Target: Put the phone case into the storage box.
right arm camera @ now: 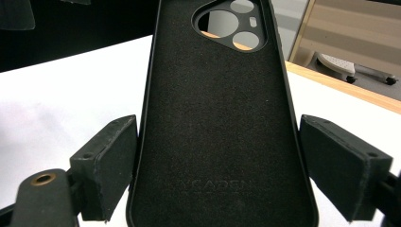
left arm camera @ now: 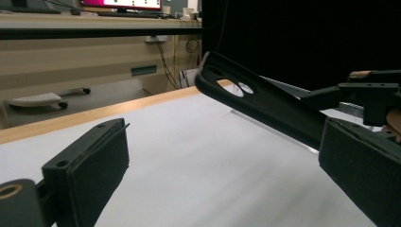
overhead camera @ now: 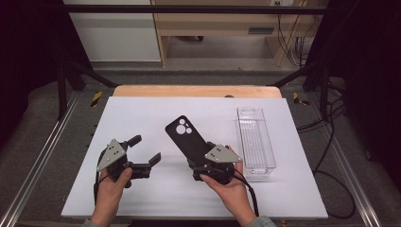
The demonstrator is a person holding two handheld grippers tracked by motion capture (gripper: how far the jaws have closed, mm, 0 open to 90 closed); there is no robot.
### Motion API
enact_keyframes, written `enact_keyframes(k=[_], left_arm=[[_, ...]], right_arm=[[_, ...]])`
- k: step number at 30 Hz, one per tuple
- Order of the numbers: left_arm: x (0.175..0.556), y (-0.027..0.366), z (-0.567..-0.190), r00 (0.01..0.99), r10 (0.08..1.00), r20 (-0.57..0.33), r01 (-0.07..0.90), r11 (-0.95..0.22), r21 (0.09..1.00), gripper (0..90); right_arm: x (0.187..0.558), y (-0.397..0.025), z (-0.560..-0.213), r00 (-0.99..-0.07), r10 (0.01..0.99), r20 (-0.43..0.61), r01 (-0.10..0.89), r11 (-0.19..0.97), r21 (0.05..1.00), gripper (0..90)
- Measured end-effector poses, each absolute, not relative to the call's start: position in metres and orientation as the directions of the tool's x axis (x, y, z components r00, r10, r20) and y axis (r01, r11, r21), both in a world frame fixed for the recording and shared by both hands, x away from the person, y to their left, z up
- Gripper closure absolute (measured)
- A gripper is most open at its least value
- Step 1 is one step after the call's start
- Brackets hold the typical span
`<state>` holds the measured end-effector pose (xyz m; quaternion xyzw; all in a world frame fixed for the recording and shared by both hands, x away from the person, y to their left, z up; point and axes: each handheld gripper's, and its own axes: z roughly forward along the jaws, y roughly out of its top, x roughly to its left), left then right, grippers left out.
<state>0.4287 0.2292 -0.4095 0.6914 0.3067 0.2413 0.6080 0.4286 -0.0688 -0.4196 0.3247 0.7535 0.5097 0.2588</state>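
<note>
Both tongs sat over the white desk [overhead camera: 142, 113], held in a person's hands that came in from the near edge. Right tongs [overhead camera: 203, 158] pinched a black phone case [overhead camera: 187, 137] by its lower end, one pad pressed on each long edge, as the right gripper view showed with the soft inner lining of the case [right arm camera: 217, 118] facing the camera and the camera cutout [right arm camera: 234, 23] at the far end. From the high view the phone case slanted away from the right tongs toward the far left, its cutout end pointing away from the person. In the left gripper view the phone case [left arm camera: 265, 104] hung raised above the desk surface, tilted, with its cutout end highest. Left tongs [overhead camera: 144, 151] were spread wide and held nothing, resting just left of the phone case, near it but apart; the two pads [left arm camera: 94, 165] stood far from each other. A clear plastic tray [overhead camera: 257, 142] lay on the desk to the right of the phone case, long side running away from the person, just beside the right hand [overhead camera: 231, 189]. Wooden desk edging [overhead camera: 198, 91] showed beyond the far end of the phone case.
</note>
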Motion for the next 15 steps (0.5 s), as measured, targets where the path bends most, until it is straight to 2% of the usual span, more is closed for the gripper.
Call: enact_keyframes(k=[8, 15], left_arm=[[0.4284, 0.2219, -0.4112, 0.716, 0.696, -0.055, 0.144, -0.071, 0.987, 2.5], [0.4276, 0.2226, -0.4096, 0.734, 0.670, -0.110, 0.164, -0.019, 0.986, 2.6]], right_arm=[[0.4256, -0.0637, -0.4205, -0.667, 0.743, -0.055, 0.217, 0.264, 0.940, 15.2], [0.4225, -0.0592, -0.4190, -0.680, 0.729, -0.072, 0.197, 0.277, 0.940, 15.2]])
